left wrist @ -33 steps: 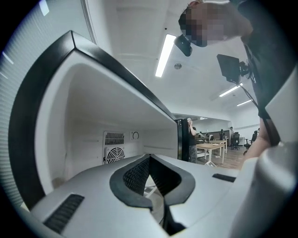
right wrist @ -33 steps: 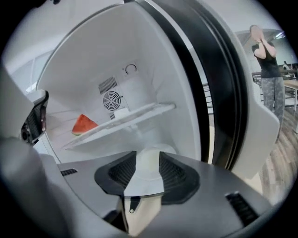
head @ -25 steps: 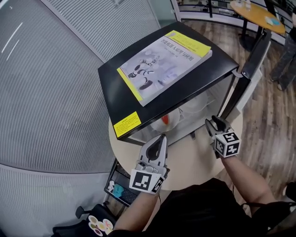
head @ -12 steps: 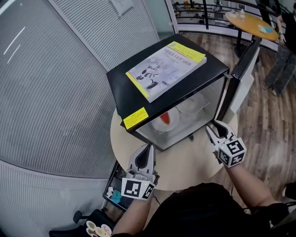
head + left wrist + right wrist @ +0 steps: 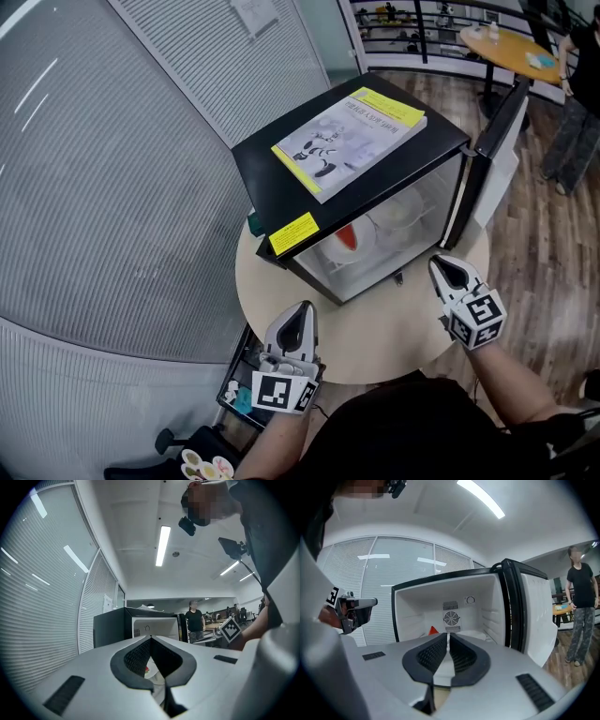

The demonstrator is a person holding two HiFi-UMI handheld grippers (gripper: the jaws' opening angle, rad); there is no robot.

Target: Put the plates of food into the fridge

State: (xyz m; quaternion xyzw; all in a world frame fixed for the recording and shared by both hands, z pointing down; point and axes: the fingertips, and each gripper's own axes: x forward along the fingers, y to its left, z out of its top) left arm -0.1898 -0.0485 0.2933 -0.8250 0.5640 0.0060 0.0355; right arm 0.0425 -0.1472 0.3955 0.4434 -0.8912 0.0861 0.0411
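A small black fridge (image 5: pixel 281 178) stands on the round table (image 5: pixel 375 328) with its door (image 5: pixel 497 141) swung open to the right. Inside sit a white plate with red food (image 5: pixel 345 239) and a second white plate (image 5: pixel 403 214) further right. My right gripper (image 5: pixel 441 265) hovers over the table in front of the opening; its jaws are closing, almost together, with nothing between them. The right gripper view looks into the white fridge interior (image 5: pixel 478 616), where the red food (image 5: pixel 433 631) shows. My left gripper (image 5: pixel 302 309) is shut and empty at the table's near left edge.
A yellow-edged book (image 5: pixel 349 141) lies on the fridge top. A slatted glass wall runs along the left. A shelf of small items (image 5: pixel 234 389) sits under the table. A person (image 5: pixel 581 606) stands on the wood floor beyond the door, near another round table (image 5: pixel 511 42).
Both grippers have drawn back from the fridge opening toward me. The right gripper's jaws have come together from open. The left gripper stayed shut.
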